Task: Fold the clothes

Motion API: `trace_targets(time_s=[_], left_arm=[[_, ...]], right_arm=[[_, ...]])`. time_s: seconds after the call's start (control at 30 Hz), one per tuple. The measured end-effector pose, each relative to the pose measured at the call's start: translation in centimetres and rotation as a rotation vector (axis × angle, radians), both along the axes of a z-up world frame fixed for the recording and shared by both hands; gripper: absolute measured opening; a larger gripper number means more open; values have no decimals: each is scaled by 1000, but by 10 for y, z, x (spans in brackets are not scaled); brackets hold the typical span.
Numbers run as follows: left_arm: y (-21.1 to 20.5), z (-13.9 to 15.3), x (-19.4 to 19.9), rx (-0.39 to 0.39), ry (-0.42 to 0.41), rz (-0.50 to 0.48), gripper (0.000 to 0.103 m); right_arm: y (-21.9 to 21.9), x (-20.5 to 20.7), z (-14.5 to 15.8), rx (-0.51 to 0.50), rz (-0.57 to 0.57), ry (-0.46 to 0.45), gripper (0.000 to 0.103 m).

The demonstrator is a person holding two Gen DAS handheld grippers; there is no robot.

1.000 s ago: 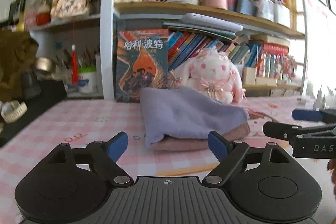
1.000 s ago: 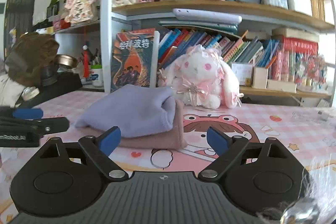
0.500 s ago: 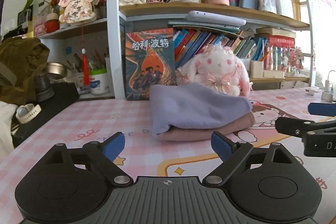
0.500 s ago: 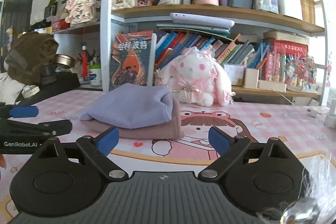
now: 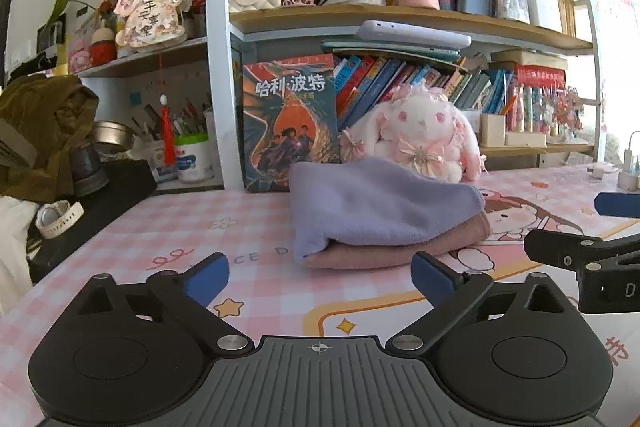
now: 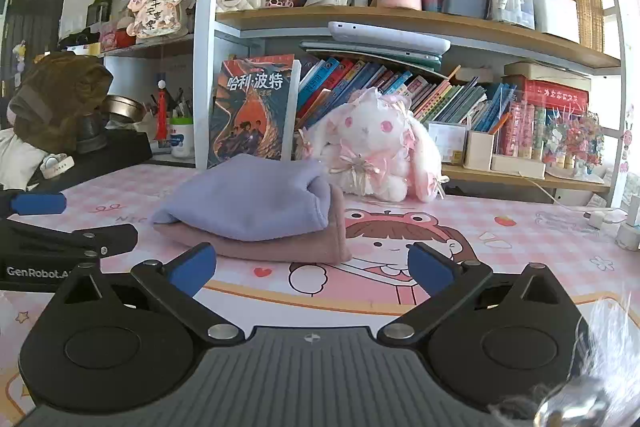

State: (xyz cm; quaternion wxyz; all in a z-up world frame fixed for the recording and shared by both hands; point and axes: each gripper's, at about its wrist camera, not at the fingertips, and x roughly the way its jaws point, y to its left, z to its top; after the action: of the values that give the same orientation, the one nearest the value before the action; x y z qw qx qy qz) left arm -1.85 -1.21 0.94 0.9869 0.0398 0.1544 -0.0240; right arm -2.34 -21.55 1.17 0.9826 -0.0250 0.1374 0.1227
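Left wrist view: the left gripper (image 5: 320,277) fills the lower frame, its jaws spread wide and just been opening, nothing between them. At centre, a folded lavender cloth (image 5: 380,205) lies on a folded pink cloth (image 5: 400,251) on the pink desk mat (image 5: 160,239).

Right wrist view: the right gripper (image 6: 312,265), jaws likewise just opened and empty, sits low; the stacked cloths lie left of centre, before a plush rabbit (image 6: 376,147).

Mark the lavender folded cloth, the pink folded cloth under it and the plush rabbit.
lavender folded cloth (image 5: 380,207): left wrist view, middle of its top face.
pink folded cloth (image 6: 280,249): right wrist view, front edge below the lavender one.
plush rabbit (image 6: 368,131): right wrist view, its face.
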Motion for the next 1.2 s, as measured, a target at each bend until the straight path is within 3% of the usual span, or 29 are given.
trace_targets(time_s=[1.2], left_arm=[[0,0,0,-5,1,11,103]], right_arm=[[-6,-3,1,29,-20,-20,103]])
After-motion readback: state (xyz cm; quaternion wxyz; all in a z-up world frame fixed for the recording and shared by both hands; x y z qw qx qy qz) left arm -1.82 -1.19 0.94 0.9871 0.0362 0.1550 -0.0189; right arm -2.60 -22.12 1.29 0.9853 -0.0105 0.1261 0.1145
